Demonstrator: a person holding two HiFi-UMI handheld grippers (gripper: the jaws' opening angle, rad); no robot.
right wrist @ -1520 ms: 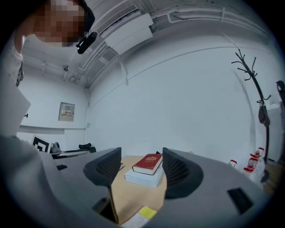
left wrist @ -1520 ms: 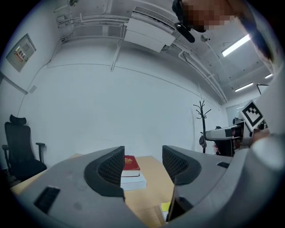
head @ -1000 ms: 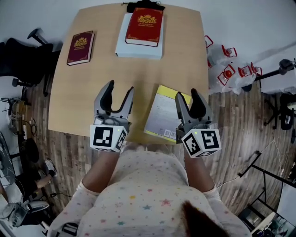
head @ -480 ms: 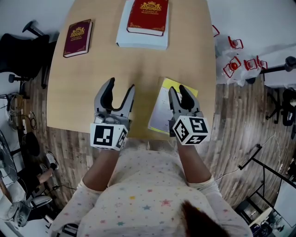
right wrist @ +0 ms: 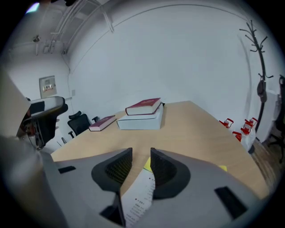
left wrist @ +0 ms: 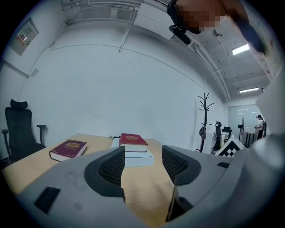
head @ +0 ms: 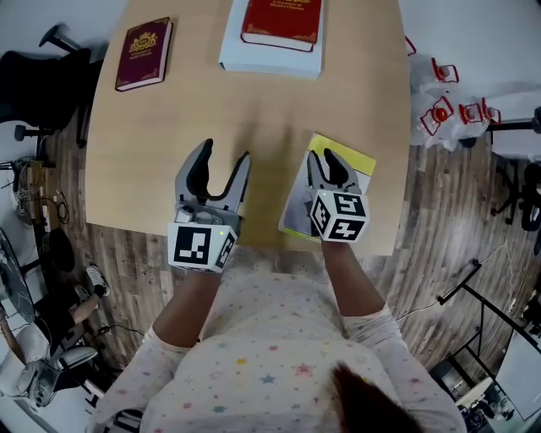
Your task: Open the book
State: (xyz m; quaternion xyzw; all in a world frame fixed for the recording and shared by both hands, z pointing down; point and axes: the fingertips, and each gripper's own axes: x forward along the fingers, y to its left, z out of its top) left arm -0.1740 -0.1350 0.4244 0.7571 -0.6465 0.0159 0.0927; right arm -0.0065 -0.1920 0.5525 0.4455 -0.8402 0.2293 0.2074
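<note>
A yellow book with a white cover [head: 297,211] lies at the table's near right edge. My right gripper [head: 324,159] hovers low over it, jaws drawn close with a narrow gap left. In the right gripper view the printed white cover [right wrist: 141,198] shows in that gap between the fingers [right wrist: 120,167], with table wood along its left edge. Nothing looks pinched. My left gripper [head: 224,156] is held open over bare table to the left of the book. Its jaws [left wrist: 142,167] stand wide with nothing in them.
At the far side of the wooden table [head: 144,169] a red book [head: 283,17] lies on a thick white book [head: 270,57], and a maroon book [head: 144,52] lies at far left. An office chair [head: 34,84] stands left; red clutter [head: 439,110] is on the floor at right.
My right gripper has moved left over the yellow book and its jaws have narrowed from wide to nearly together. The left gripper has stayed open in place.
</note>
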